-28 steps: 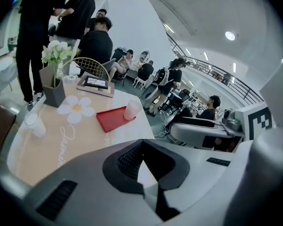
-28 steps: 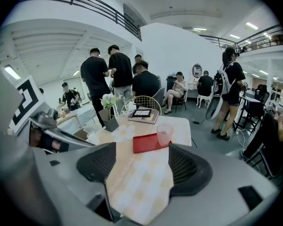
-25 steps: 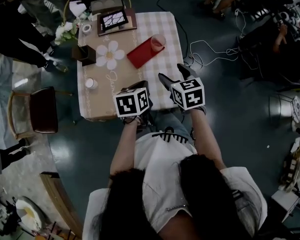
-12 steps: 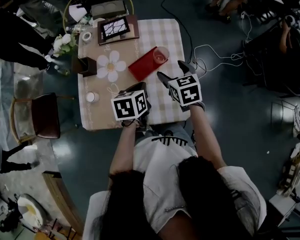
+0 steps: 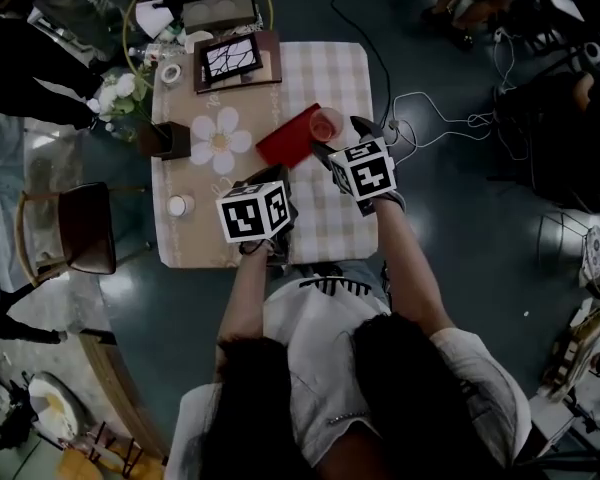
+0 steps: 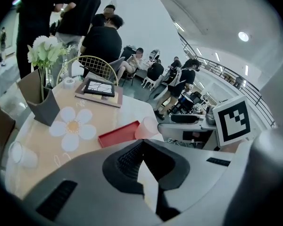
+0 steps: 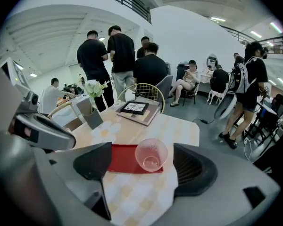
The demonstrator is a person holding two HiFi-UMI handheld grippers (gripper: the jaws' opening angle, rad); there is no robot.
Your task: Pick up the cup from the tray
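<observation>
A clear pink cup (image 5: 327, 125) (image 7: 151, 154) stands upright on the right end of a red tray (image 5: 288, 138) (image 7: 124, 158), on a checked tablecloth. My right gripper (image 5: 342, 140) (image 7: 142, 169) is just short of the cup. Its jaws are wide apart and still opening. In the right gripper view the cup sits between the two fingers' lines and a little ahead of them, and the pads do not touch it. My left gripper (image 5: 279, 175) (image 6: 141, 144) hovers over the table's near edge, left of the tray. It is shut and holds nothing.
A flower-shaped mat (image 5: 220, 138), a dark vase (image 5: 166, 138) with white flowers, a framed picture on a book (image 5: 230, 58) and a small white cup (image 5: 180, 205) share the table. A chair (image 5: 76, 230) stands to the left, with cables (image 5: 430, 118) on the floor to the right. People stand beyond the table.
Both grippers have moved forward over the table. The right one has come from the near edge up to the cup on the tray.
</observation>
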